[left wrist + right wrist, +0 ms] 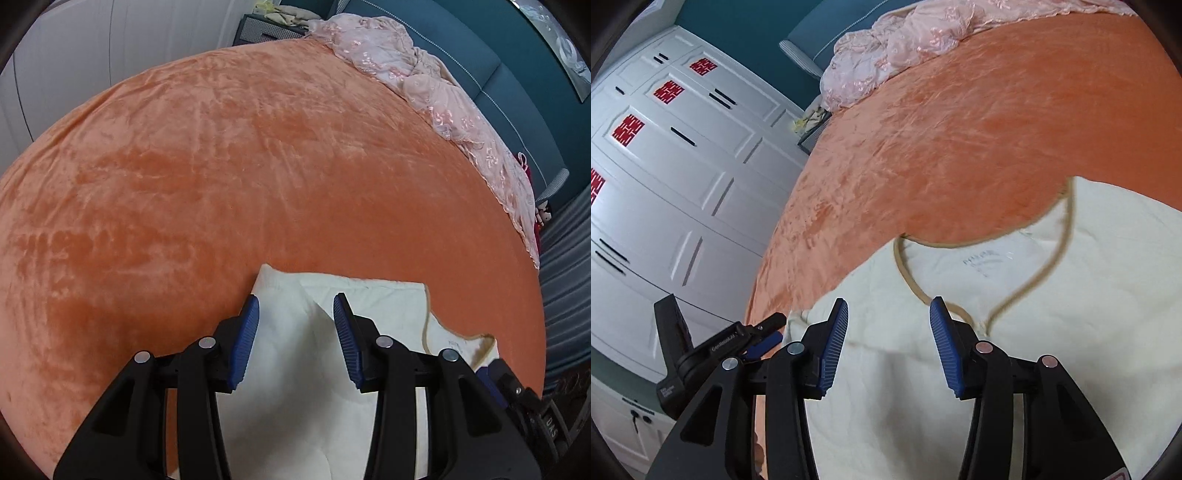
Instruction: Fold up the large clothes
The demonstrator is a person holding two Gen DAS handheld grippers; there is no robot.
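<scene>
Bed, orange blanket (221,166): cream garment (1052,295) at near edge, part-folded. Left gripper (295,332), right gripper (888,334): jaws apart, empty. Next: pinch matching edges, fold evenly.

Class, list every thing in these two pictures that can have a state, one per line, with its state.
Left claw: open, nothing gripped.
Right claw: open, nothing gripped.
Cream shirt: lying on the bed, partly folded, neckline showing.
Pink lace cloth: crumpled at the bed's far edge.
Orange bedspread: spread flat.
Wardrobe doors: closed.
</scene>
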